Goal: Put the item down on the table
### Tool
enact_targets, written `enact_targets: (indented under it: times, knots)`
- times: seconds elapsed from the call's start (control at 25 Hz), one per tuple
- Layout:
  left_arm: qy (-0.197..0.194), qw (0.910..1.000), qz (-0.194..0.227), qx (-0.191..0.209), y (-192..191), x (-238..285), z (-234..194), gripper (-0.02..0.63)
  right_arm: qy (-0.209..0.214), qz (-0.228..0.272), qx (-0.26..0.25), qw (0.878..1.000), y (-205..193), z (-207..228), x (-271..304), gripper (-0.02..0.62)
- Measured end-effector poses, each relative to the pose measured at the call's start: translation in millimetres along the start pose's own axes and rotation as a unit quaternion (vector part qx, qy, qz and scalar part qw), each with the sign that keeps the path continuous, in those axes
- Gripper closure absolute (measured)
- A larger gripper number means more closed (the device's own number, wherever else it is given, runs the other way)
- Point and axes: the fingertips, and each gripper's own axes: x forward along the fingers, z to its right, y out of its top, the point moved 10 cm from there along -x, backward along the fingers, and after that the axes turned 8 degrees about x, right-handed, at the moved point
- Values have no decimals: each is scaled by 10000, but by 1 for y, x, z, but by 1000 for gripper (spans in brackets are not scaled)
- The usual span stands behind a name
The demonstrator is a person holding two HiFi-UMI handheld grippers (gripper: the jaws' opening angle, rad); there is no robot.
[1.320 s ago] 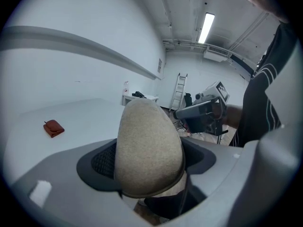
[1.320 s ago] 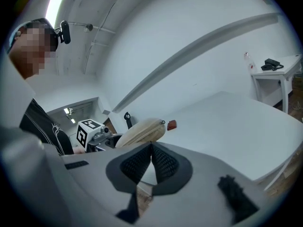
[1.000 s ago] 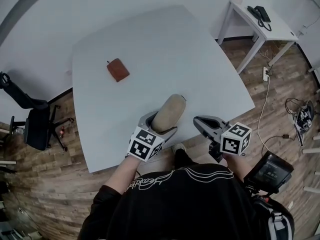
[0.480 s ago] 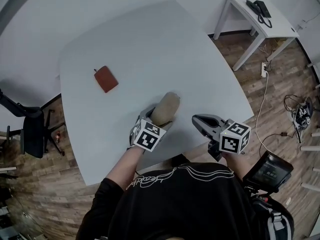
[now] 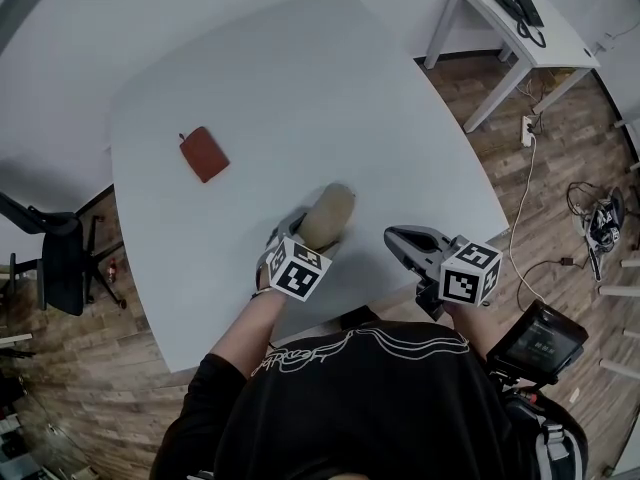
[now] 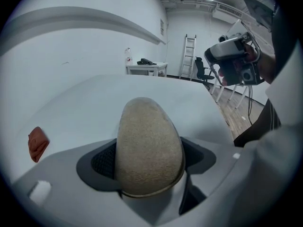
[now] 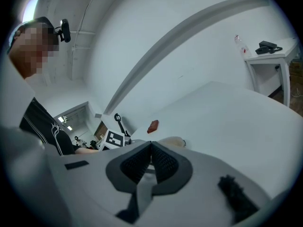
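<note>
I've carried the tan, rough-textured oval item [image 5: 330, 208] inward from the near edge of the white table [image 5: 300, 88]. My left gripper [image 5: 312, 240] still clamps it just over the surface, so lowering remains. My right gripper [image 7: 150, 161] is closed and empty.

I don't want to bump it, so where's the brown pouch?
In the head view the brown pouch lies on the left part of the white table, well beyond the left gripper holding the tan item.

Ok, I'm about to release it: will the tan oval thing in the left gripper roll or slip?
The tan oval thing looks grainy and matte, so it probably won't slip against the pads. Its rounded body might rock or roll on the table.
</note>
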Motion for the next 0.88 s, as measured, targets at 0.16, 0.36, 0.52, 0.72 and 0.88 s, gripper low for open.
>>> enact_targets:
  times: [0.16, 0.36, 0.52, 0.72, 0.88]
  knots:
    - [17, 9998, -172, 78, -2, 5, 0, 218, 8, 4, 7, 10000, 1, 0, 0, 586]
    - [22, 9996, -263, 60, -8, 12, 0, 216, -25, 7, 22, 10000, 0, 1, -1, 586]
    - [120, 9997, -138, 146, -8, 13, -2, 215, -30, -30, -29, 10000, 0, 1, -1, 586]
    - [110, 9997, 60, 185, -5, 12, -5, 183, 4, -188, -235, 9995, 0, -3, 3, 586]
    - [76, 9996, 218, 131, -3, 5, -7, 163, 38, -239, -296, 9993, 0, -4, 6, 585]
